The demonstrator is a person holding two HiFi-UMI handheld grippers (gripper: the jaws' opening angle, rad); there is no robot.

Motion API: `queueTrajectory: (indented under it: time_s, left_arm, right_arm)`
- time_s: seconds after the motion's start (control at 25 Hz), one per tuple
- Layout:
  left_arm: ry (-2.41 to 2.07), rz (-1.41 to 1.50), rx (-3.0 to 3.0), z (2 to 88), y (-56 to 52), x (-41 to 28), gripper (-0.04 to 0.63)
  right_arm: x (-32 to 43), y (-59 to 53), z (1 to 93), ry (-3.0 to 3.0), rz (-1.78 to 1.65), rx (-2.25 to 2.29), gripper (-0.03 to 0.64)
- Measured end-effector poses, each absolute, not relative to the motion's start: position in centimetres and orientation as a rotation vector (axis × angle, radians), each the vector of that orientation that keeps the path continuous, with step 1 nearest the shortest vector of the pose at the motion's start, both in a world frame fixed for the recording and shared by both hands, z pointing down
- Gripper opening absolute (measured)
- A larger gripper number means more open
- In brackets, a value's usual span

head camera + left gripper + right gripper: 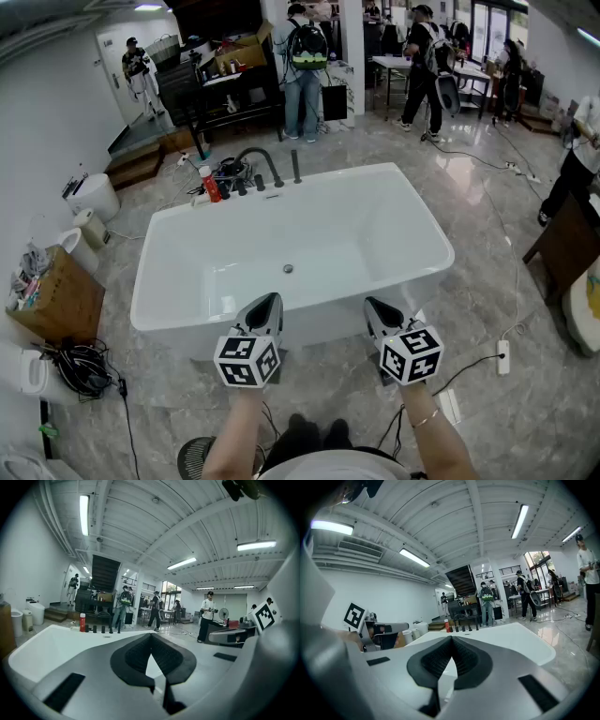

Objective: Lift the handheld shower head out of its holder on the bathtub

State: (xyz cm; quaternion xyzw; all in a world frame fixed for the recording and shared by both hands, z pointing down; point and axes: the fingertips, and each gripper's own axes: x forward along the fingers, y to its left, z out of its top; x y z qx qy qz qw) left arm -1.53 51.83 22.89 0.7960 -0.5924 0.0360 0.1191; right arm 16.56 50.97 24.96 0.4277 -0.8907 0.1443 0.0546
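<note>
Left gripper [270,302] and right gripper [373,306], both closed and empty, poised before tub [427,211]; shower head [296,167] far ahead, awaiting reach.

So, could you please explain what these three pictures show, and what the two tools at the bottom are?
There is no robot here. A person holds a two-jaw gripper in each hand. The head view comes from a camera on the person's head, looking steeply down at the left gripper and the right gripper. The other two pictures come from cameras that ride on each gripper and look along its jaws. Both pairs of jaws are closed together with nothing between them, so nothing is held.

Just ahead of the grippers stands a white bathtub. At its far end are a black arched faucet, the black handheld shower head standing upright at the rim, and a red bottle. Neither gripper is near them. Other people stand in the background.
</note>
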Motion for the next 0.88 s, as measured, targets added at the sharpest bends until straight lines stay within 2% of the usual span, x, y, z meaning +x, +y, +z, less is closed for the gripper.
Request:
queueTrajectory:
  time_s: [0.52,0.88]
  left_arm:
    - [-1.771,0.140,2.303,22.5,52.4,0.0,0.018]
    - [-1.804,0.138,2.282,25.7,41.9,-4.9,0.020]
  right_arm:
    - [18.1,51.8,24.3,-2.720,0.456,1.308,0.006]
    - [14.6,41.7,27.1,-2.708,0.470,1.344,0.008]
